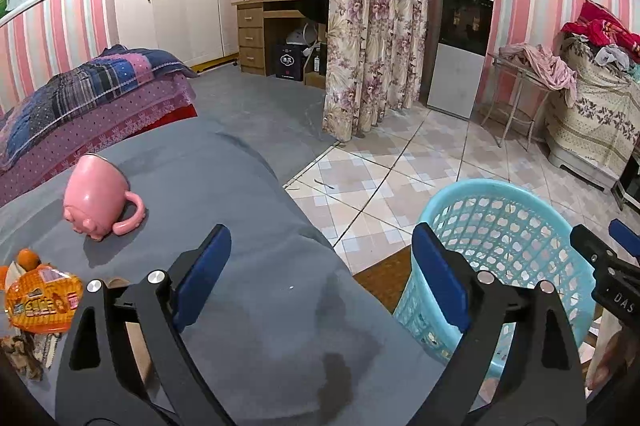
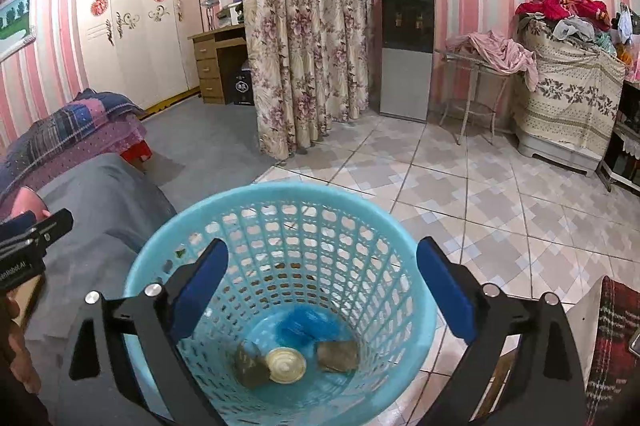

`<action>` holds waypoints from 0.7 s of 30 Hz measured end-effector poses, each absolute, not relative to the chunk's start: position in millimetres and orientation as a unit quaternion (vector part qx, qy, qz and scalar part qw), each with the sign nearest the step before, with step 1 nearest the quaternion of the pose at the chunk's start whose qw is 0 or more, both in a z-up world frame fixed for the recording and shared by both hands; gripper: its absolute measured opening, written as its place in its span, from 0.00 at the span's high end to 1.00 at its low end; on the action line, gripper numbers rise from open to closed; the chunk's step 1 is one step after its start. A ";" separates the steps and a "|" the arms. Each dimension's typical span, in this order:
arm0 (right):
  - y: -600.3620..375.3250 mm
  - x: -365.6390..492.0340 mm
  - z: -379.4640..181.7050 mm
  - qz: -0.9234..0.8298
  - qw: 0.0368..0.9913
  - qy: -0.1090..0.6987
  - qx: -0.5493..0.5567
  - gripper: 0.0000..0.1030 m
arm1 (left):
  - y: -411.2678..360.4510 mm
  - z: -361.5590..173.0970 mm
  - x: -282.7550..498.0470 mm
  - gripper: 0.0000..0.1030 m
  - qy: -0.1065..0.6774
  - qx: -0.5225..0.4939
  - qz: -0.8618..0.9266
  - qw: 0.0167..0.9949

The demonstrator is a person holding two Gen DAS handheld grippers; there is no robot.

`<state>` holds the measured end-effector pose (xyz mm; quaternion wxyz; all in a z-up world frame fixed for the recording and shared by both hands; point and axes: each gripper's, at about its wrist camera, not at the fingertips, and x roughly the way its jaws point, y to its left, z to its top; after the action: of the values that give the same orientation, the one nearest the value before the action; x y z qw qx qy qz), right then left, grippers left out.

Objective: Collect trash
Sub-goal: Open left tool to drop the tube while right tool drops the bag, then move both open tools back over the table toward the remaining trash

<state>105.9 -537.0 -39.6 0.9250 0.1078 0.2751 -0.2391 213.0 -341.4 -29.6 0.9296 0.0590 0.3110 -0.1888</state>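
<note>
A light blue mesh waste basket (image 2: 404,290) stands on the floor beside the grey-covered table (image 1: 248,218); it also shows in the left wrist view (image 1: 516,230). Inside lie a round cream lid (image 2: 285,365), two brownish scraps (image 2: 338,355) and a blue piece (image 2: 308,324). My right gripper (image 2: 322,290) is open and empty, right above the basket. My left gripper (image 1: 322,278) is open and empty above the table's edge. An orange snack wrapper (image 1: 42,302) and crumpled brown scraps (image 1: 24,354) lie at the table's left.
A pink mug (image 1: 100,202) lies tipped on the table. Oranges (image 1: 28,258) sit behind the wrapper. A floral curtain (image 1: 372,42), water dispenser (image 1: 464,46), side table with clothes (image 1: 528,74) and tiled floor (image 2: 500,194) lie beyond.
</note>
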 end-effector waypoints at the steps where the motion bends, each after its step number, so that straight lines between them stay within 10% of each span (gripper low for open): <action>1: -536.3 104.4 -38.0 -0.237 0.926 0.273 0.109 0.09 | -336.5 -25.9 209.8 0.13 0.310 0.060 -0.187 0.930; 21: -428.1 106.4 -3.7 -0.119 0.959 0.244 0.079 0.09 | -144.6 12.6 140.8 0.05 0.282 0.034 -0.038 0.958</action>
<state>106.4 -428.1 -3.7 0.9591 0.0790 0.2444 -0.1191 140.8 -144.6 12.6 0.9581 0.0335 0.2820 -0.0378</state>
